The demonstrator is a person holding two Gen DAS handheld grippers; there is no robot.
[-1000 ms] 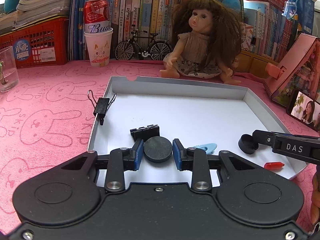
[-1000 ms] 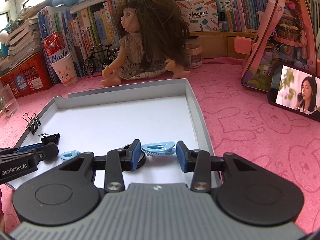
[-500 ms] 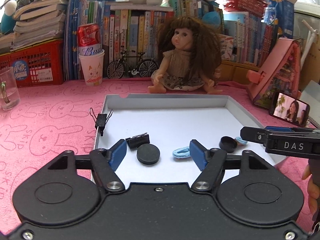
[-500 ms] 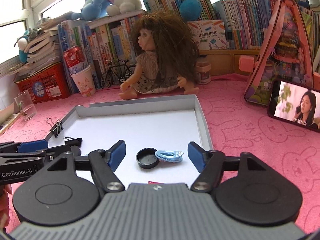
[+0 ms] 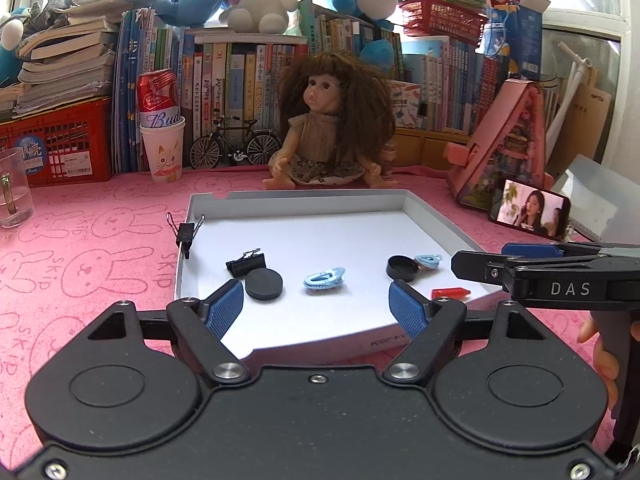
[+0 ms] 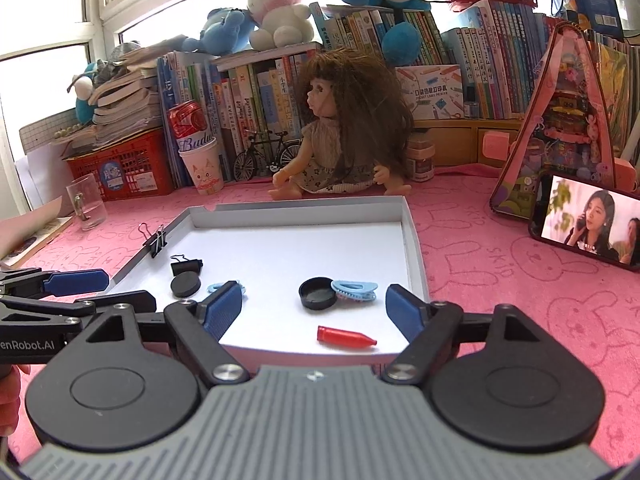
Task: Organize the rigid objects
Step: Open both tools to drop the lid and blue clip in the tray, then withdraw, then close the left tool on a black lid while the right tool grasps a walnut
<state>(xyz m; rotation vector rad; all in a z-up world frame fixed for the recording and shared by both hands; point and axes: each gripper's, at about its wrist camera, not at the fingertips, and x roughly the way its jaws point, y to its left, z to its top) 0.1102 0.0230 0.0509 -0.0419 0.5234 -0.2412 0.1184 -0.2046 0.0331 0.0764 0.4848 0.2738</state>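
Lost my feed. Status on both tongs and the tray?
Both tongs just opened, left and right, nothing between them. Disc, cap, clips lie loose in tray. Nothing in the way.

a pink rabbit-print tablecloth (image 5: 80, 248) covers the table. rows of books (image 5: 240, 80) line the back, plush toys (image 6: 276, 4) on top. bright daylight floods through windows (image 6: 44, 4).
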